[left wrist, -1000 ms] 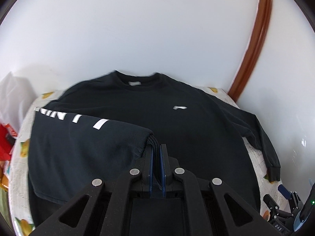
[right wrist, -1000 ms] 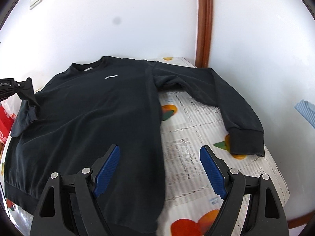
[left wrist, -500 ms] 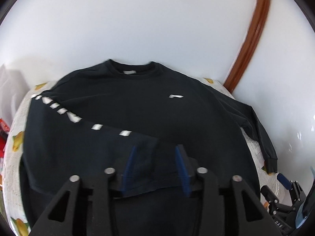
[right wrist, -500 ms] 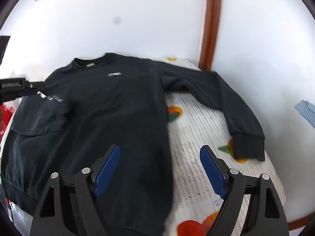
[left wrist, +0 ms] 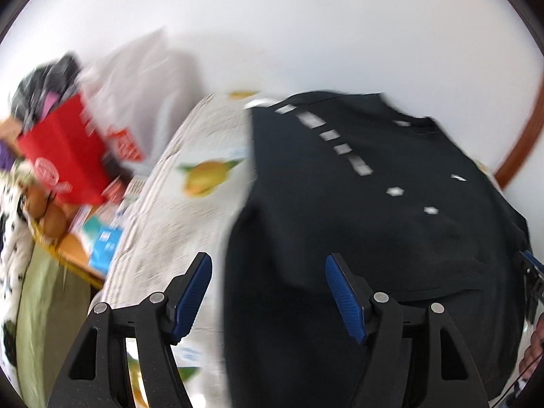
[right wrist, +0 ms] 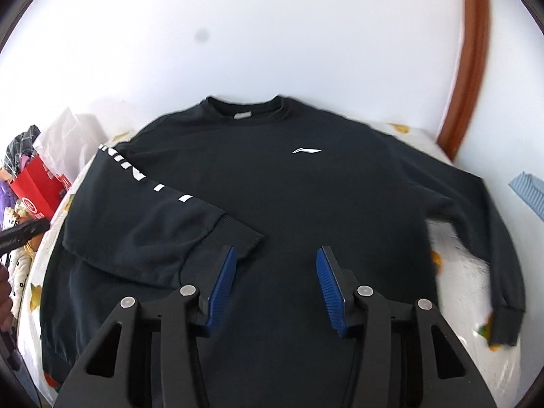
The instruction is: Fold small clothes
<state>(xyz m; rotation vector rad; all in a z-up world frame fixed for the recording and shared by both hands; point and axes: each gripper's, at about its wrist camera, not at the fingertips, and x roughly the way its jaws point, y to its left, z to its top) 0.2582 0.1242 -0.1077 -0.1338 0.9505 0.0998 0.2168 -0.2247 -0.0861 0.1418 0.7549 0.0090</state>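
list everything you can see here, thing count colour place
sweatshirt: 1, black, flat on the bed; lettered sleeve folded across the body, other sleeve spread out
bed cover: 1, white with fruit print, under the sweatshirt
bag: 1, red, beside the bed
plastic bag: 1, white, behind the red bag
door frame: 1, brown, by the wall
wall: 1, white, behind the bed
left gripper: 1, black with blue pads, open, over the sweatshirt's edge, jaws just opening
right gripper: 1, same colours, open, above the sweatshirt, jaws just closing
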